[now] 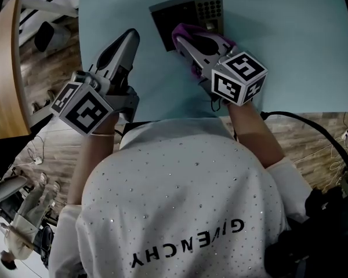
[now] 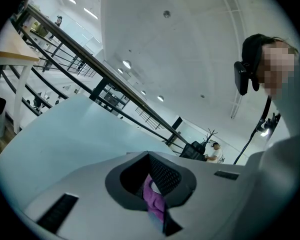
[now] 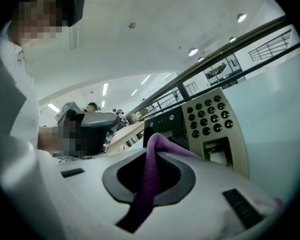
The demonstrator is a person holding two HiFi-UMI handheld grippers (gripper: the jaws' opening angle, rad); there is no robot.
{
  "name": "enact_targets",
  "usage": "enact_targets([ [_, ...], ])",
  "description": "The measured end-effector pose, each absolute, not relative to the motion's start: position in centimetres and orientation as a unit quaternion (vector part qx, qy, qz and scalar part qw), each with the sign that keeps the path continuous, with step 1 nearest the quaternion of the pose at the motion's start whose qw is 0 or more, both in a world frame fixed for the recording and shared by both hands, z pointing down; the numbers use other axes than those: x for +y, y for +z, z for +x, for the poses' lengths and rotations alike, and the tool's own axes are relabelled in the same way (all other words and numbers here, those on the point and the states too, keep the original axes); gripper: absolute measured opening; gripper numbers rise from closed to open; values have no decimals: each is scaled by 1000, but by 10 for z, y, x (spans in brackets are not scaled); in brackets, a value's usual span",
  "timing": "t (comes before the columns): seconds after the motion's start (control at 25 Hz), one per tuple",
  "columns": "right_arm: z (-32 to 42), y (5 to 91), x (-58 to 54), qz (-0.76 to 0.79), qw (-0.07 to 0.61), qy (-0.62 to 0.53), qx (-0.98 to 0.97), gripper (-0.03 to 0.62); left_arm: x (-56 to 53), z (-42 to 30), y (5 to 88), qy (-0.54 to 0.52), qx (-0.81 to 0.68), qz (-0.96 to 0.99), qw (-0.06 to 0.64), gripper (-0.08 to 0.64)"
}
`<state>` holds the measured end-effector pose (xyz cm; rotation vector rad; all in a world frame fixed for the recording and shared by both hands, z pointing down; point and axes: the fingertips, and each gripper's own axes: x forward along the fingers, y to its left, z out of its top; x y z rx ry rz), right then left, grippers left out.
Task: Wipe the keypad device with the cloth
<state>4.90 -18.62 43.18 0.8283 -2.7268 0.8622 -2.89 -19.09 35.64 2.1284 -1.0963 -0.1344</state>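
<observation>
Purple and soft, the cloth was pinched in the right tongs. The jaws were closed on a fold of it, so that a rounded hump stood out past the tips; I judge this was so that fabric, not hard plastic, would meet the device. The keypad device stood at the far edge of the desk, about at its middle. The cloth was at its near side, over the dark part, but I could not tell whether it really pressed there. The device had a flat dark housing with a sloped face. Towards the desk's left edge it carried a smooth dark panel, and towards the right edge a paler panel with rows of small round dark keys and a rectangular recess below them. Such keys probably hold dust in their gaps, which a loose, pliable fabric can reach. The desk top was pale blue, smooth and matt. The left tongs hung above the desk nearer its left edge, well apart from the device, I suppose to leave room for the wiping. Their jaws were nearly together, and a small purple scrap sat in the slot between them. It looked like the same kind of fabric, though the head view showed none at those tips. Both tongs were of smooth grey plastic.
</observation>
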Motion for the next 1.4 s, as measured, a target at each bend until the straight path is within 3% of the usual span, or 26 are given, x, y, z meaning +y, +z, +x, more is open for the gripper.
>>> enact_targets([
  [0.84,149,427,-220,410,88,249,-873,15,-192,-26,352,-47,-419,832,360,0],
  [1.16,80,424,-192,314,85,255,-911,15,-192,-32,358,-49,-430,825,363,0],
  [1.4,18,433,-154,207,159,194,-946,15,-190,-35,360,-50,-437,821,365,0],
])
